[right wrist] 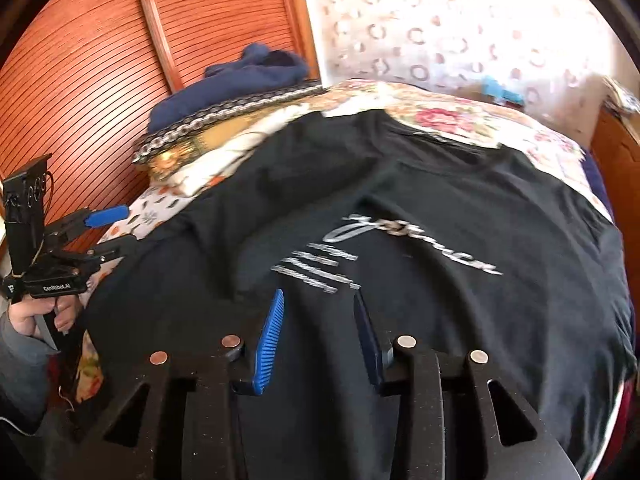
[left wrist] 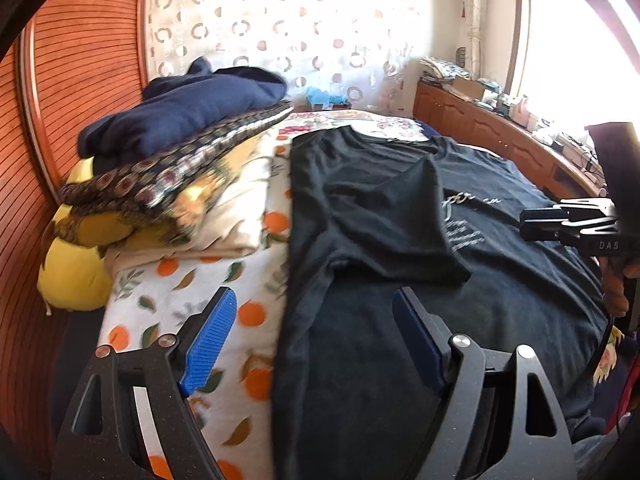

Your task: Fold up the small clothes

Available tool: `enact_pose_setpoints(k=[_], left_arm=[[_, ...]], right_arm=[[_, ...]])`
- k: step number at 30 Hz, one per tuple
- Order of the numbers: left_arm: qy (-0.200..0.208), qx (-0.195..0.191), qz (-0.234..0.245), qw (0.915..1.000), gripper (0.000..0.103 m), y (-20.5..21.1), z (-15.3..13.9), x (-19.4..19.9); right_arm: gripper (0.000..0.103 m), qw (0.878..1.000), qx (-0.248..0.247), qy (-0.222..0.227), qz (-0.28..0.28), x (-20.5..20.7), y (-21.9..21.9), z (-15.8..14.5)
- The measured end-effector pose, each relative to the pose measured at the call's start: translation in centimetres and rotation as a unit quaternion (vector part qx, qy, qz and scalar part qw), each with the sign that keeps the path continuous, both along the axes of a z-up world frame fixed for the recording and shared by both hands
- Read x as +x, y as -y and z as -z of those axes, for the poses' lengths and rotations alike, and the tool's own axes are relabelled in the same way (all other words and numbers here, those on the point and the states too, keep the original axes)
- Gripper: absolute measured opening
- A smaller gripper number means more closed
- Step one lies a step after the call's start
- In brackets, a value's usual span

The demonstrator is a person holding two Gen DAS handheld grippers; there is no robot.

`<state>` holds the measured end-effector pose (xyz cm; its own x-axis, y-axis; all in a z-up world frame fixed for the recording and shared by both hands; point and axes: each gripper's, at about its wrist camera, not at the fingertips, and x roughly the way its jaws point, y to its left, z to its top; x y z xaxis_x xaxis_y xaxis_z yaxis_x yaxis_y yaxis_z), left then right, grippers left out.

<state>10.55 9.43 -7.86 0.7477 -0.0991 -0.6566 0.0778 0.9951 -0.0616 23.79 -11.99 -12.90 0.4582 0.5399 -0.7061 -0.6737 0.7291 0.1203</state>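
A black t-shirt (left wrist: 400,220) (right wrist: 460,184) with white print (right wrist: 400,248) lies spread on the bed, neck toward the far end. Its left side is folded inward, the sleeve lying across the chest. In the left wrist view my left gripper (left wrist: 314,298) hovers over the shirt's folded left edge near the hem, its blue pads wide open and holding nothing. My right gripper (right wrist: 318,296) hangs above the shirt just below the print, its jaws partly apart with no cloth between them. Each gripper shows in the other's view: the right gripper (left wrist: 560,224), and the left gripper (right wrist: 114,234) held by a hand.
A bedsheet (left wrist: 180,300) with an orange-fruit print covers the bed. A stack of folded blankets and a navy garment (left wrist: 180,128) sits at the far left, with a yellow pillow (left wrist: 72,276) below it. Slatted wooden doors (left wrist: 80,60) stand left; a cluttered wooden cabinet (left wrist: 500,132) runs along the right.
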Motion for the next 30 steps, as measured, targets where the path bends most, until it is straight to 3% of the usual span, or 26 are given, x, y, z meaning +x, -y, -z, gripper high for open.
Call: enact_pose_setpoints(k=[14, 30], left_arm=[[0.014, 0.024, 0.086, 0.9959, 0.081, 8.1, -2.2, 5.0], [-0.026, 0.047, 0.185, 0.9813, 0.074, 17.4, -2.4, 14.4]], right_arm=[[0.038, 0.997, -0.002, 0.017, 0.079, -0.4, 9.1, -1.3], [0.038, 0.975, -0.004, 0.012, 0.221, 0.2, 22.6, -1.6]])
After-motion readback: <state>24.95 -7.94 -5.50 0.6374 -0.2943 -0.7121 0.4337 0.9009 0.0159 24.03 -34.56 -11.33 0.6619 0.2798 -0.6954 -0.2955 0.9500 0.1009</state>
